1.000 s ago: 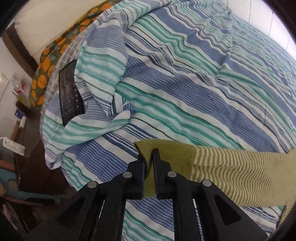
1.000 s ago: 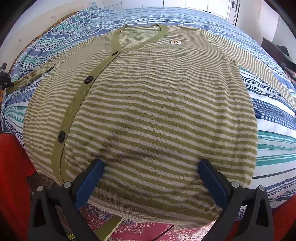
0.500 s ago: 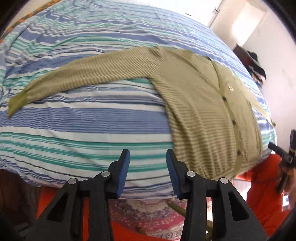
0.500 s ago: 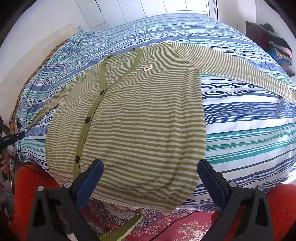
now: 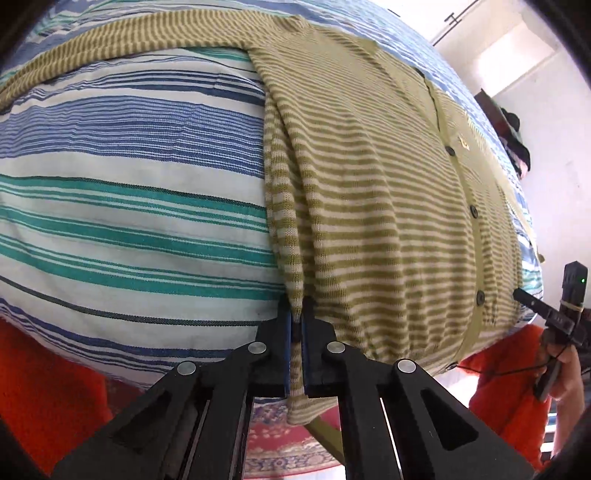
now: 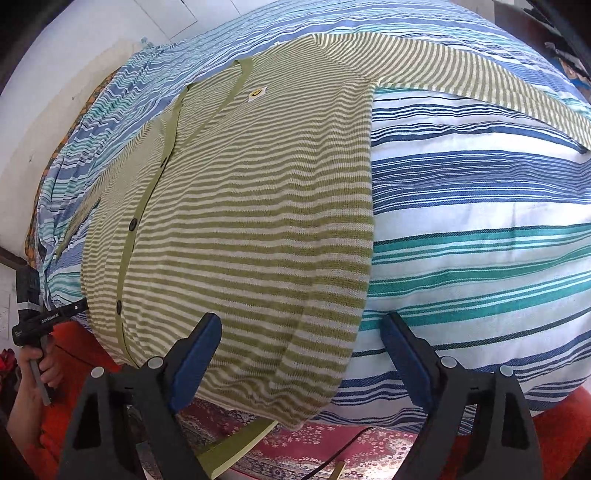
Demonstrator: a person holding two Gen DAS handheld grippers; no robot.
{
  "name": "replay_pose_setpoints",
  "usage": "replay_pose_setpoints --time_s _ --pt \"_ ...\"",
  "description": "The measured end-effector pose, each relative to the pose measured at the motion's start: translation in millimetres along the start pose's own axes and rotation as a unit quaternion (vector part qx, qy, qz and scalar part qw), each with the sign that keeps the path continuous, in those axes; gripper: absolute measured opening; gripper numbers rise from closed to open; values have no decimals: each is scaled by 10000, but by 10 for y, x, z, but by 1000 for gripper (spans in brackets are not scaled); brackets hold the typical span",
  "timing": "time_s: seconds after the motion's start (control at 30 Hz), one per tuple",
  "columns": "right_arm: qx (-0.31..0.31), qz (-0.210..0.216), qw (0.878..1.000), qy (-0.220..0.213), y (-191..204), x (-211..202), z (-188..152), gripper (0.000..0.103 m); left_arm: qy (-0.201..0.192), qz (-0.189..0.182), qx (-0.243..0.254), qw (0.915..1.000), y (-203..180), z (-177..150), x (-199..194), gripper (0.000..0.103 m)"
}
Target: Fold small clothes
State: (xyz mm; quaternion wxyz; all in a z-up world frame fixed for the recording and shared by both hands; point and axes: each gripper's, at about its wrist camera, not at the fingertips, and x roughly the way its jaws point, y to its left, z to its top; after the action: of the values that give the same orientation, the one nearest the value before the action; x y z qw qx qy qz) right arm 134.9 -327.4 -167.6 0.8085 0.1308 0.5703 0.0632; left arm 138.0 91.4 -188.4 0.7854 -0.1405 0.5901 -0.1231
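A green and cream striped cardigan (image 5: 369, 192) lies flat and buttoned on a striped bed, sleeves spread out. My left gripper (image 5: 296, 332) is shut on the cardigan's lower left side edge at the hem, which forms a raised pinch. In the right wrist view the cardigan (image 6: 251, 221) fills the middle. My right gripper (image 6: 301, 354) is open, its blue pads either side of the cardigan's lower right hem corner at the bed's near edge. The left gripper (image 6: 79, 306) also shows there at far left, and the right one (image 5: 521, 293) at the left view's right edge.
The bed has a blue, teal and white striped sheet (image 6: 480, 229). A red patterned rug (image 6: 314, 454) and red-orange fabric (image 5: 48, 387) lie below the bed's near edge. White cupboard doors (image 6: 173, 22) stand beyond the bed.
My left gripper let go of the sleeve cuff, moved to the cardigan's lower side edge and shut on it. My right gripper shifted right to the other hem corner, still open.
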Motion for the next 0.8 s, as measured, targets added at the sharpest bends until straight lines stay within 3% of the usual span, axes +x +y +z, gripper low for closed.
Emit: replay_pose_setpoints --time_s 0.03,0.07,0.1,0.23,0.37,0.43,0.47,0.5,0.53,0.6,0.7,0.8 --pt "-163 -69 9998 37 38 20 4 48 -49 28 -85 9999 20 -17 -42 1" --pt "-249 -162 9995 93 54 16 12 22 -113 32 -177 9998 64 -54 -100 1" --pt "-191 -80 9997 145 28 -19 22 5 -162 38 -270 9995 95 -78 -145 1" --pt "-236 -255 9991 262 -30 -114 -37 4 16 97 -618 9980 259 -176 2 1" --pt "-28 -323 9991 271 -80 -9 -41 4 -52 381 -260 9989 164 -101 22 8" --pt "29 -275 9995 132 -76 -48 -51 15 -89 319 -178 9993 128 -154 9 20" --pt "27 -222 9997 92 -79 -81 -65 19 -87 252 -155 9995 108 -171 2 36" --pt "23 -185 9998 51 -78 -124 -86 30 -104 219 -117 9996 95 -199 -13 47" --pt "13 -181 9998 -7 -70 -181 -106 43 -125 249 -50 9996 65 -208 -14 51" --pt "-104 -426 9989 -176 -11 -325 -160 54 -111 401 113 9991 -4 -226 17 57" --pt "-531 -780 9941 -539 197 -558 -227 54 -69 636 259 9976 -61 -232 60 59" --pt "-979 -603 9896 -861 464 -709 -285 54 -119 755 293 9966 -108 -226 25 60"
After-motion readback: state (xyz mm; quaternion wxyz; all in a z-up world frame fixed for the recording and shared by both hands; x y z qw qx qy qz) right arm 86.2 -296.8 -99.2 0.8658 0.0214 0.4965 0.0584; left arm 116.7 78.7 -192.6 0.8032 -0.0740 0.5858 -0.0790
